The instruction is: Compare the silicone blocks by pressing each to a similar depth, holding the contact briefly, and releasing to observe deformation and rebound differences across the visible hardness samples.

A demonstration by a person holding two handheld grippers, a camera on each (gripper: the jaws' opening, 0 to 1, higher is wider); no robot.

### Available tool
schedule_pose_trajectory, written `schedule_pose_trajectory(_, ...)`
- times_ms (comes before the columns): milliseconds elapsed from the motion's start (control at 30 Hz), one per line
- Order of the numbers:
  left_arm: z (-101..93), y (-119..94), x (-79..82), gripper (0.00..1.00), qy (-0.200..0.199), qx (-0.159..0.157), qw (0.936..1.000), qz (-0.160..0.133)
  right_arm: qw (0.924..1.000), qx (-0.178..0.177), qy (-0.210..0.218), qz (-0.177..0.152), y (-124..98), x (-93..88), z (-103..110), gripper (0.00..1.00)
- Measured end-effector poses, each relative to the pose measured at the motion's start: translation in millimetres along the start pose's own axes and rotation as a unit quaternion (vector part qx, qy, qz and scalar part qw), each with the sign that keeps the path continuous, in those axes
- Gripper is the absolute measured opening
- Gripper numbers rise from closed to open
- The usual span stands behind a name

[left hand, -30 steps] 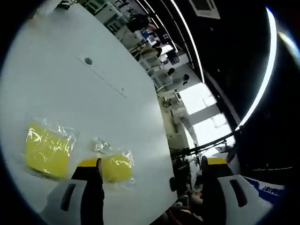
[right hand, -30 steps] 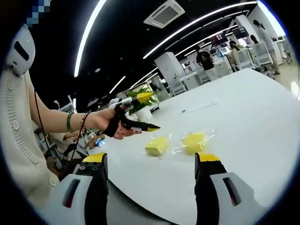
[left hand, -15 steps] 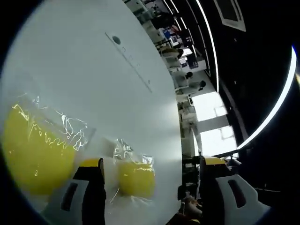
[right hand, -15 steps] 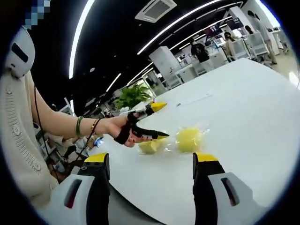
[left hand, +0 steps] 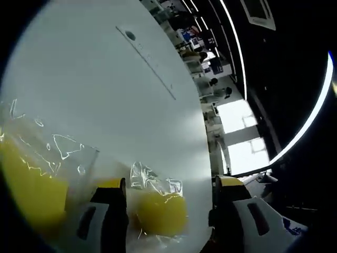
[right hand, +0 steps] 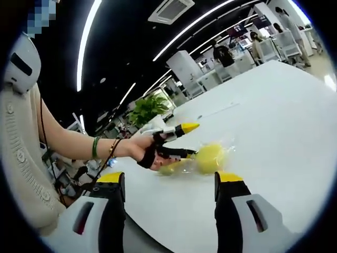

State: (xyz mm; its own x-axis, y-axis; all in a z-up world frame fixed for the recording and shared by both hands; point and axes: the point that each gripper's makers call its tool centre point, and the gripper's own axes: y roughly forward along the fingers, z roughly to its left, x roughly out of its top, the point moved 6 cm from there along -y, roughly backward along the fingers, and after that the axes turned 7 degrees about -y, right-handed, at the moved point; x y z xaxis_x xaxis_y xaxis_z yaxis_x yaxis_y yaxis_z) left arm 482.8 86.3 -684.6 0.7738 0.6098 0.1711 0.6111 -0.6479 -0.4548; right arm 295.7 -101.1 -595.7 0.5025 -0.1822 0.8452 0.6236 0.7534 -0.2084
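Yellow blocks in clear bags lie on the white table point(left hand: 105, 79): in the left gripper view a small block point(left hand: 160, 211) sits low in the middle, between the spread jaws of the left gripper point(left hand: 169, 191), and a big block point(left hand: 26, 190) is at the lower left. In the right gripper view the left gripper point(right hand: 181, 138) is in the middle, held by a hand point(right hand: 145, 150), with its lower jaw near one block point(right hand: 169, 166) and the other block point(right hand: 209, 158) just to the right. Low in that view, the right gripper point(right hand: 169, 185) has its jaws spread wide with nothing between them.
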Motion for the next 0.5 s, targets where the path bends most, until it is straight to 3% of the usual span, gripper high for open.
schedule_pose_trajectory(100,6.8,3,-5.3,0.44,0.041,0.024,0.9988,0.014,1.0000,-0.001,0.003,0.001,-1,-1.2,-3,0.62)
schedule_pose_trajectory(167,10.9,5,-3.7,0.34,0.062,0.041,0.9972,0.007,1.0000,-0.001,0.005,0.002,-2,-2.5,-5,0.62)
schedule_pose_trajectory(333,15.3,8,-3.1,0.19,0.056,0.055,0.9969,-0.005,0.9999,-0.001,0.013,0.009,-3,-7.5,-8,0.61)
schedule_pose_trajectory(500,19.1,10,-1.8,0.11,0.058,0.069,0.9959,-0.005,0.9997,-0.002,0.020,0.009,-5,-9.8,-12,0.59)
